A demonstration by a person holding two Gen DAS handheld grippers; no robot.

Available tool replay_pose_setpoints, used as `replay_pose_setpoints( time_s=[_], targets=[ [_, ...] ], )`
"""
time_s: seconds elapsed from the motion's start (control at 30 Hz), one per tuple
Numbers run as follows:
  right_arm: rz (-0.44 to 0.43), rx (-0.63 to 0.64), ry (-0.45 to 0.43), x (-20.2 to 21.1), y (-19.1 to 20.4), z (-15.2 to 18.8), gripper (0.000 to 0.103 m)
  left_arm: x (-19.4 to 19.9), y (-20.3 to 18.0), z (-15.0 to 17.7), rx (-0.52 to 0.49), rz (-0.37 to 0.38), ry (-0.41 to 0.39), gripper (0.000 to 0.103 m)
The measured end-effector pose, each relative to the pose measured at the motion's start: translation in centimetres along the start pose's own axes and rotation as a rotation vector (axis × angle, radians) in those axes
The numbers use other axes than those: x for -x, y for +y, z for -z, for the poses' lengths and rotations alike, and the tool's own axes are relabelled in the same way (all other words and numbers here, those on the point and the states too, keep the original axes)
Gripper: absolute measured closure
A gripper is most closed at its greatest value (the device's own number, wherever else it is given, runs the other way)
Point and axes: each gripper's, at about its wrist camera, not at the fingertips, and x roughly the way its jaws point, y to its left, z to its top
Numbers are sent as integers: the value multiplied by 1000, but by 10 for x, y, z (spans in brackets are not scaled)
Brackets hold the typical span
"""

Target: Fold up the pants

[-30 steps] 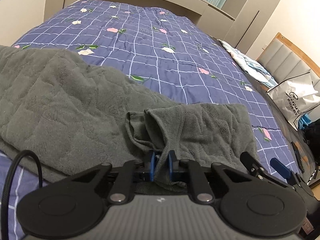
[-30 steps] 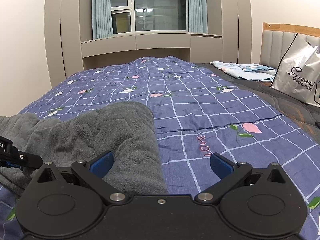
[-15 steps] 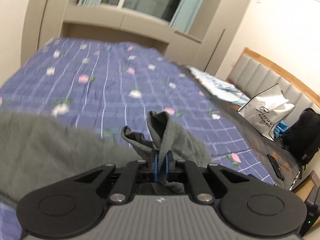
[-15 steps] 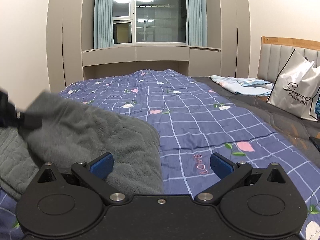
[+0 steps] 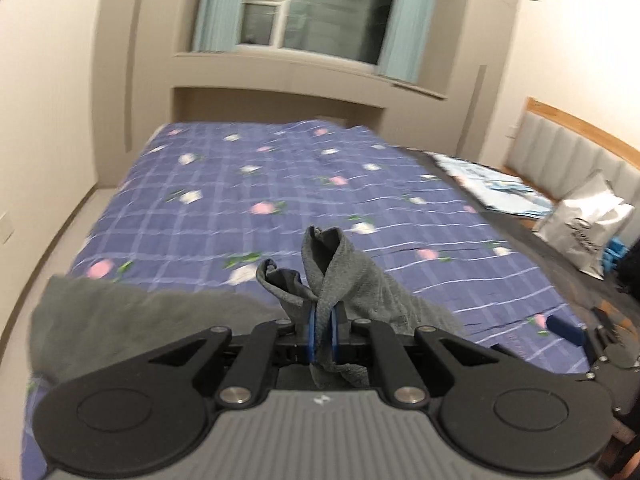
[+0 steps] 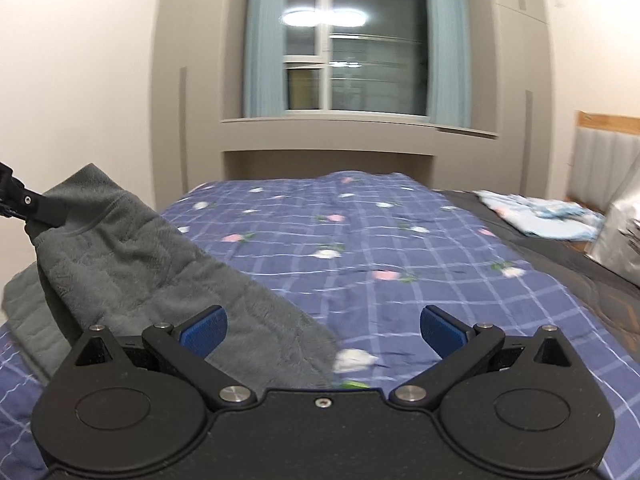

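The grey fleece pants [image 5: 132, 320] lie on the blue checked bedspread [image 5: 280, 200]. My left gripper [image 5: 323, 330] is shut on a bunched edge of the pants, which stands up between the blue pads and is lifted off the bed. In the right wrist view the same pants [image 6: 152, 280] rise in a slope toward the left gripper's finger [image 6: 30, 206] at the far left. My right gripper [image 6: 323, 330] is open, its blue pads far apart with only the pants' lower edge near the left pad [image 6: 204, 328].
A white shopping bag [image 5: 588, 228] and a dark backpack sit at the bed's right by the padded headboard [image 5: 572, 152]. Folded light-blue cloth [image 6: 540, 216] lies at the far right. A window with curtains [image 6: 356, 48] is behind the bed.
My left gripper closed on the pants' edge and lifted it up off the bed. The right gripper rose too and stayed open; the view tilted toward the window.
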Motion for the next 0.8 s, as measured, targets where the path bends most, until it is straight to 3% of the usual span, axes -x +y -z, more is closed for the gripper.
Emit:
replay_pose_setpoints(
  time_s=[0.23,0.5,0.6,0.7,0.77,0.8],
  targets=[
    [-78,142,60,-28,53,4,0,-30,63,36,128,-27,104,96],
    [-52,221,173,-59,74,29,0,-65,71,67,141,-82,157,91],
    [-46,231,201,-67,76,43,0,-70,73,70,139,-107,162,74],
    [-61,197,182,-65,71,48,0,-62,79,67,156,-109,156,48],
    [-79,194,171,-60,69,46,0,-55,82,63,168,-120,147,21],
    [-81,200,162,-57,68,44,0,-50,84,60,176,-125,136,17]
  ],
)
